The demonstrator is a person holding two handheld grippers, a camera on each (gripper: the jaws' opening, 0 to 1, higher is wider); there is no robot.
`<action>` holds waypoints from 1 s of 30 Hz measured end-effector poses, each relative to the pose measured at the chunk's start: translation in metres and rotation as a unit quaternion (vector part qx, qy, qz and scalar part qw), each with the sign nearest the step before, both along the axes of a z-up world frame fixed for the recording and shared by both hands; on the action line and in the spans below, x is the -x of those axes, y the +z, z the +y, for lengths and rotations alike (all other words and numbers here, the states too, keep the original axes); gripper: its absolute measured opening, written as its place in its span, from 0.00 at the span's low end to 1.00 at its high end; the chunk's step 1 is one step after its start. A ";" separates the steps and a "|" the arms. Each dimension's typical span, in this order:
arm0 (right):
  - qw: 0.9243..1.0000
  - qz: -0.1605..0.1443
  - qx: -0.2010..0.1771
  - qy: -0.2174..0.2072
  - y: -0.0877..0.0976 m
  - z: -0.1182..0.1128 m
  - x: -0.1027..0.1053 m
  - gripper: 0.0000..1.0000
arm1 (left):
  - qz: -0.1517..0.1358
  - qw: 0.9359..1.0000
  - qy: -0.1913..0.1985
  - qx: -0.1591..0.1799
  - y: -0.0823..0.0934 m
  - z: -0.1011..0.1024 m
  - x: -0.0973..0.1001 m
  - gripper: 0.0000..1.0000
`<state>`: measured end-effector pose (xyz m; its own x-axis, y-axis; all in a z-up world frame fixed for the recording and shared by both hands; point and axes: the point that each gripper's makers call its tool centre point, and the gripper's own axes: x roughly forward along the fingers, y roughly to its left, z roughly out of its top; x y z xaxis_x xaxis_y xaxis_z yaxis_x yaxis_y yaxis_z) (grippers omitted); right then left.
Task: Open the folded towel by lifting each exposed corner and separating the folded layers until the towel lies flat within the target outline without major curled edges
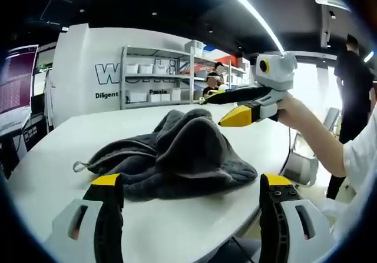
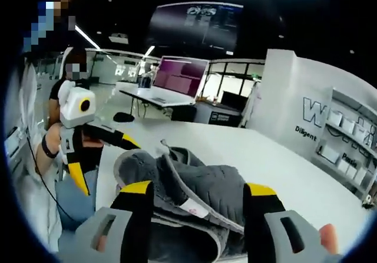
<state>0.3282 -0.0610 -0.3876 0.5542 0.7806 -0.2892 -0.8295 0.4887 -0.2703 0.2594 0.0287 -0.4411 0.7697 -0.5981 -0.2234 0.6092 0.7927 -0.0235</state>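
A dark grey towel [image 1: 177, 151] lies bunched in a crumpled heap on the round white table [image 1: 70, 151], with a small hanging loop [image 1: 79, 167] at its left end. My left gripper [image 1: 191, 180] stands open just in front of the heap, its yellow-tipped jaws wide apart on either side. My right gripper [image 1: 217, 110], held in a person's hand, hovers at the heap's far side near its top. In the right gripper view the towel [image 2: 200, 180] and its white label [image 2: 191, 207] sit between the wide-open jaws of the right gripper [image 2: 199, 188]. The left gripper [image 2: 106, 163] shows open at the left.
The table's front edge [image 1: 194, 239] curves close below the left jaws. A shelf with white bins [image 1: 159, 77] stands along the back wall. A person in black [image 1: 353, 80] stands at the right, near a chair [image 1: 300, 166]. A desk with a lit screen [image 2: 179, 77] lies beyond the table.
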 end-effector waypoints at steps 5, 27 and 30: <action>0.999 0.001 0.019 0.036 -0.007 0.017 0.003 0.32 | 0.001 1.000 0.001 0.002 0.000 0.001 -0.001 0.95; 0.999 -0.035 0.026 0.032 0.021 0.014 -0.003 0.00 | 0.002 1.000 0.004 0.015 0.002 0.006 0.000 0.95; 0.998 -0.053 0.019 0.017 0.041 0.007 -0.009 0.00 | 0.002 1.000 0.002 0.018 0.003 0.005 0.002 0.95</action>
